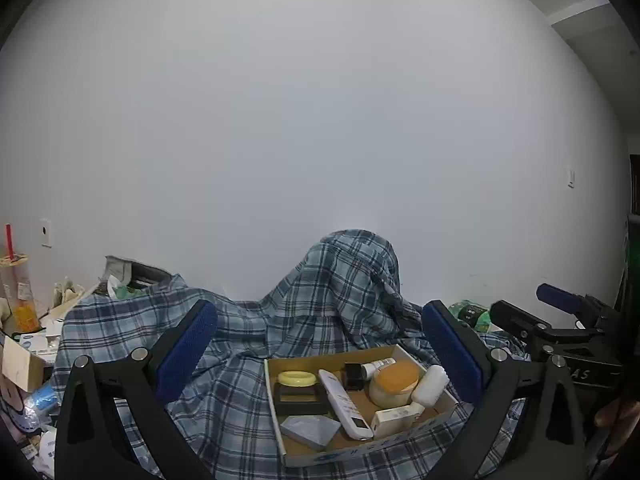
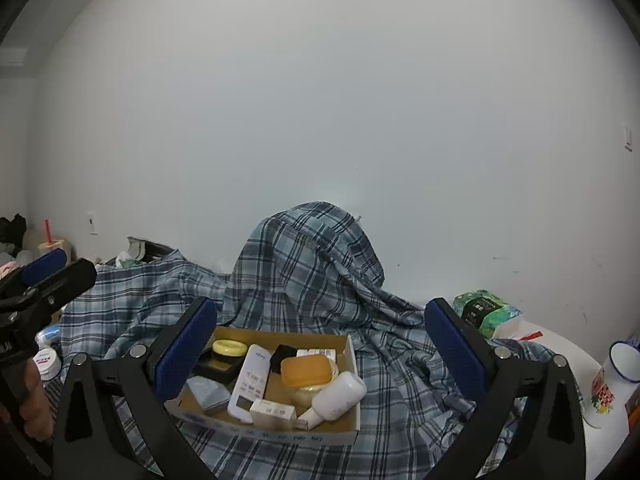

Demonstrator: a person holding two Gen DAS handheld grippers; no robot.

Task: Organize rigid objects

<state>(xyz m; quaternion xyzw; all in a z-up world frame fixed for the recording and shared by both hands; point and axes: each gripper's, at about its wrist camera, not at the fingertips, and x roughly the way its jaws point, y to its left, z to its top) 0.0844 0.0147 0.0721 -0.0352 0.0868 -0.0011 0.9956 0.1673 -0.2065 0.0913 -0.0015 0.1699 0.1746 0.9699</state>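
Observation:
A shallow cardboard box [image 1: 402, 438] [image 2: 352, 354] sits on a blue plaid cloth [image 1: 224, 400] [image 2: 400, 392]. It holds a white remote [image 1: 344, 404] [image 2: 251, 380], an orange-lidded jar [image 1: 394, 382] [image 2: 306, 370], a white bottle [image 1: 430, 386] [image 2: 338, 398], a yellow ring [image 1: 297, 378] [image 2: 229, 347], a grey faceted piece [image 1: 310, 430] and small boxes. My left gripper [image 1: 320, 350] is open and empty above the box. My right gripper [image 2: 320, 350] is open and empty, also above it. Each gripper shows in the other's view, the right one at the right [image 1: 560, 320], the left one at the left [image 2: 44, 276].
The cloth is draped over a tall hump [image 1: 352, 276] [image 2: 304, 256] against the white wall. Clutter, a drink cup [image 1: 18, 292] and boxes lie at the left. A green packet [image 2: 484, 312] and a white mug [image 2: 616, 380] stand on the white table at the right.

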